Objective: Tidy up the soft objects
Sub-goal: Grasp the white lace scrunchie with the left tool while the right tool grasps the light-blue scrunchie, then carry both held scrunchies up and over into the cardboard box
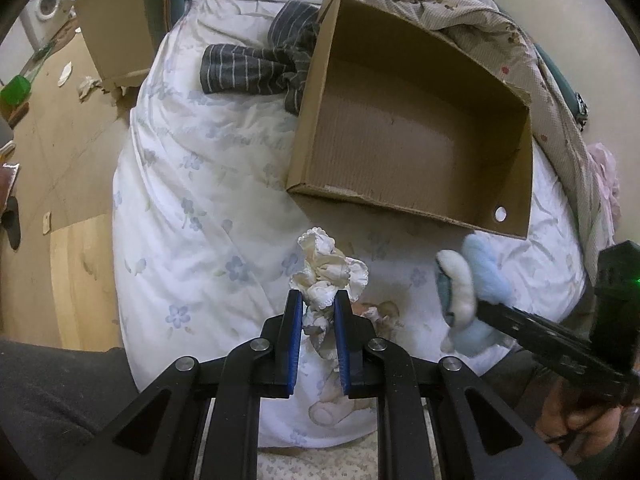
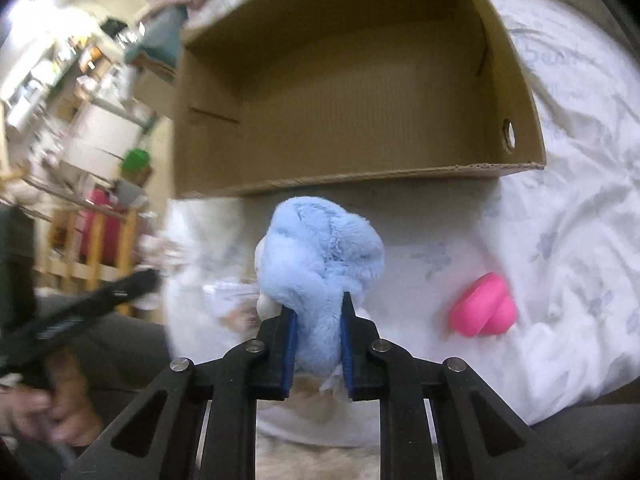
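My left gripper (image 1: 317, 295) is shut on a bunched cream frilly cloth (image 1: 330, 270), held just above the white floral duvet (image 1: 192, 184). My right gripper (image 2: 318, 300) is shut on a fluffy light-blue plush toy (image 2: 324, 248); the same plush toy (image 1: 478, 276) shows at the right of the left wrist view, with a white part. An open cardboard box (image 1: 408, 128) lies on the bed beyond both grippers, its inside bare. The box (image 2: 352, 80) fills the upper part of the right wrist view. A pink rounded soft object (image 2: 482, 312) lies on the duvet right of the plush.
A dark striped garment (image 1: 260, 68) lies at the box's far left corner. A patterned beige blanket (image 1: 520, 32) is heaped behind the box. Another cardboard box (image 1: 116, 28) stands on the wooden floor (image 1: 60, 152) left of the bed. A person's hand (image 1: 580, 420) holds the right gripper.
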Available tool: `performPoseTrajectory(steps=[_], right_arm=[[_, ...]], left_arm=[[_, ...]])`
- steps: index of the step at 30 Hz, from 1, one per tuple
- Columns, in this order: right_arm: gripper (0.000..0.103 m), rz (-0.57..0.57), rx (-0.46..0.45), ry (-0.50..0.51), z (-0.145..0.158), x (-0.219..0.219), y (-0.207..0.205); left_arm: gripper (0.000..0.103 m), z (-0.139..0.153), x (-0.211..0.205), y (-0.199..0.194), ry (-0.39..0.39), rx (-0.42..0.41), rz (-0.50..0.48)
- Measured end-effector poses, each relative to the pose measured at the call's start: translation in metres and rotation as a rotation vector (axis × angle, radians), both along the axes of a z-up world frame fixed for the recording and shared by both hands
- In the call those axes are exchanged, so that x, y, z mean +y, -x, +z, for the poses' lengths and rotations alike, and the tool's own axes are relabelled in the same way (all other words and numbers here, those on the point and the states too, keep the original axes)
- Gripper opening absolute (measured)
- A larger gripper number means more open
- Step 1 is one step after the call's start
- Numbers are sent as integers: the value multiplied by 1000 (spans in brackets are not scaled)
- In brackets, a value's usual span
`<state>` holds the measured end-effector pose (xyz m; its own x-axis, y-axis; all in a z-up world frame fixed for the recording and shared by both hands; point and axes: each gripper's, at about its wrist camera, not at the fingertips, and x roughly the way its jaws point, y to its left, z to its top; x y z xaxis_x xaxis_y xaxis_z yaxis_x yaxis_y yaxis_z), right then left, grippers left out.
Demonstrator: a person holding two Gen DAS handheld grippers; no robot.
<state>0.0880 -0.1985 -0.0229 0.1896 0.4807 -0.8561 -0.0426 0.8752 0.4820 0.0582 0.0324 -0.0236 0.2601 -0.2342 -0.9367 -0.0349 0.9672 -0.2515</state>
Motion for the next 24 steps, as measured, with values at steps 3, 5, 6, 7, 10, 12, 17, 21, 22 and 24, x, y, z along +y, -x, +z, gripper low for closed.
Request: performPoseTrajectory(steps=[3,5,6,7,10,12,17,21,22,24], right_arm=[[20,-29,-10,-70,14,-9,2],[20,-35,-33,-106,25,-13,2],[20,-41,-48,-134,33,-16,2],[20,-50,-63,-147,39,-19,1],[20,-35,-80,-118,44,-21,-3],[20,-1,-61,-26,38,-14,-6],[21,33,119,34,-34,8,-16],[33,47,220,85,-70,17,-18],[45,50,215,93,-70,18,-19],[71,55,177,124,-59,22,-22]], left_arm=[[14,10,0,1,6,-32,1],[14,19,-1,0,16,-58,-3],[14,22,-1,0,15,-71,-3],[14,26,-2,0,11,-92,-4],[14,29,-3,-2,9,-118,4],[14,24,-6,-4,3,-105,-1],[14,14,-15,-5,-25,-88,-17],[14,10,-14,-3,-26,-78,-19],[14,9,-14,-4,-30,-75,-20],[14,9,-13,-2,-31,-76,-15]])
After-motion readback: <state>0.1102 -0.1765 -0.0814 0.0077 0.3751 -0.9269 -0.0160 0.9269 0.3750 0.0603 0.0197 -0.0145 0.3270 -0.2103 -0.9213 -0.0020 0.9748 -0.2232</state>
